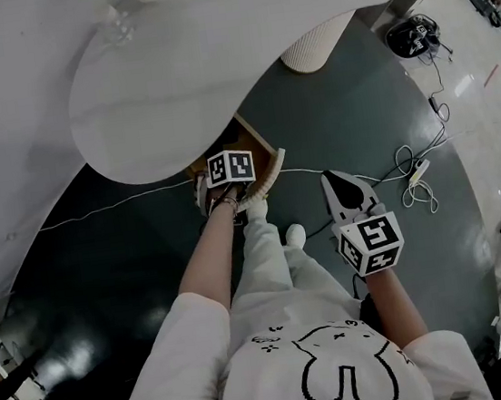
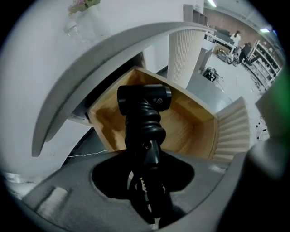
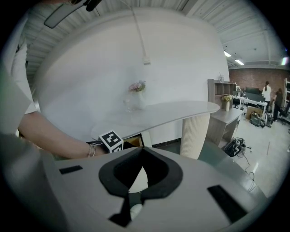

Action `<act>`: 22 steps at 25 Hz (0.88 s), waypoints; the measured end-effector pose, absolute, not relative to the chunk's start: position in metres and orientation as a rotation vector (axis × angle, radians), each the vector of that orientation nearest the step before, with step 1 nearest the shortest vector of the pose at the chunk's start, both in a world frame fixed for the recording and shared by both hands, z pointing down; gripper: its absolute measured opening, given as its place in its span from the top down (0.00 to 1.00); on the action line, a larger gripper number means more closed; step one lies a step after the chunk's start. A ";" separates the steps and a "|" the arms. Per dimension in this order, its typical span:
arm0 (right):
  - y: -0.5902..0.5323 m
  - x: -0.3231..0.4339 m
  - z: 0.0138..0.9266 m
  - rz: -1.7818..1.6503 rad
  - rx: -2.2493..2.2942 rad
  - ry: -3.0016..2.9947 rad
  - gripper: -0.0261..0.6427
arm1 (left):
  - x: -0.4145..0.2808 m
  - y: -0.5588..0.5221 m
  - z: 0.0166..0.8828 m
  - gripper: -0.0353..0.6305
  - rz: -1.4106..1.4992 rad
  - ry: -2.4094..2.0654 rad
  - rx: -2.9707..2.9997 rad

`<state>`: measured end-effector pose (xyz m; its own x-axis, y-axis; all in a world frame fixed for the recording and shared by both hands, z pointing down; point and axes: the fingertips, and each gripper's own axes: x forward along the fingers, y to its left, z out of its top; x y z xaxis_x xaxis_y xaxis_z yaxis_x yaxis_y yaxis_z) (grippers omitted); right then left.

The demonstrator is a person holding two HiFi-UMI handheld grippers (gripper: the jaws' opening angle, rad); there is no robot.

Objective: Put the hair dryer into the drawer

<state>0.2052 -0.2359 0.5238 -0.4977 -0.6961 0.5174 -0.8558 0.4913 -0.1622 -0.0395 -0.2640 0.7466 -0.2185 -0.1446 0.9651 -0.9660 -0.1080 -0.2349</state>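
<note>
My left gripper [image 2: 146,192] clamps black corded hair dryer [image 2: 144,98] by handle, directly above open wooden drawer [image 2: 188,132]; right gripper [image 3: 134,203] closed, empty.

No words, numbers or brand names can be read anywhere.

The left marker cube [image 1: 230,166], near the middle of the head view, has black and white square patterns on its faces. They are shapes, not letters. The right marker cube [image 1: 372,242], at about 4 o'clock from the left one, has patterns of the same kind.

The white shirt [image 1: 336,366], at 6 o'clock in the head view, has a black bunny drawing on it. A few tiny marks sit above the bunny, too small to read.
</note>
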 end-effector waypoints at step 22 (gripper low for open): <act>-0.192 0.195 0.556 0.594 1.146 -2.341 0.96 | -0.040 -0.271 0.799 0.71 1.616 -1.277 1.214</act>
<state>0.1948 -0.1920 0.5560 -0.5446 -0.6102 0.5754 -0.8107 0.5588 -0.1746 -0.0404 -0.2707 0.7993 -0.2846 -0.0082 0.9586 -0.9307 -0.2371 -0.2784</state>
